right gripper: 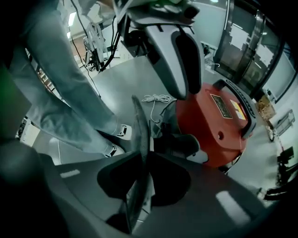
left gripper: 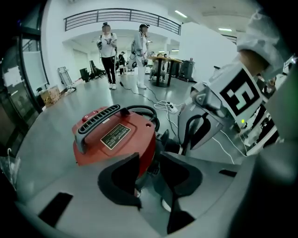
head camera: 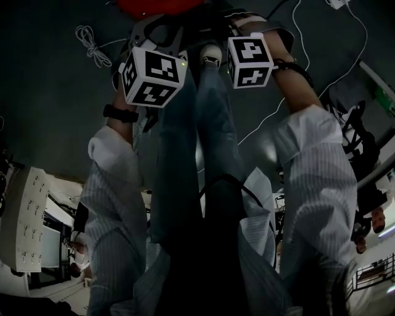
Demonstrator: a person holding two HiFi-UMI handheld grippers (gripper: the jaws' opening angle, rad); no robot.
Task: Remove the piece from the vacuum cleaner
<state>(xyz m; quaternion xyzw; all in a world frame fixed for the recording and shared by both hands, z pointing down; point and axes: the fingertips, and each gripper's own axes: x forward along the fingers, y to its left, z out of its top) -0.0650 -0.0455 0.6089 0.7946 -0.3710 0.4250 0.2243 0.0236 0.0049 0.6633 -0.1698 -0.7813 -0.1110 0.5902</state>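
Note:
The red vacuum cleaner (left gripper: 116, 135) stands on the grey floor, its black handle and label plate on top; it also shows as a red shape (head camera: 157, 6) at the top of the head view. My left gripper (left gripper: 151, 179) hangs open just in front of the vacuum's lower front, nothing between its pads. My right gripper (right gripper: 142, 158) is shut on a thin grey flat piece (right gripper: 139, 125), seen edge-on, standing up between the pads. The vacuum cleaner (right gripper: 219, 121) lies just behind it, beside a black fitting (right gripper: 179, 144). The two grippers are close side by side.
A coiled white cable (right gripper: 156, 98) lies on the floor near the vacuum. The person's legs and shoes (right gripper: 122, 131) stand right behind the grippers. More cables (left gripper: 163, 104) run across the floor. Two people (left gripper: 108, 51) stand far off near a table (left gripper: 167, 60).

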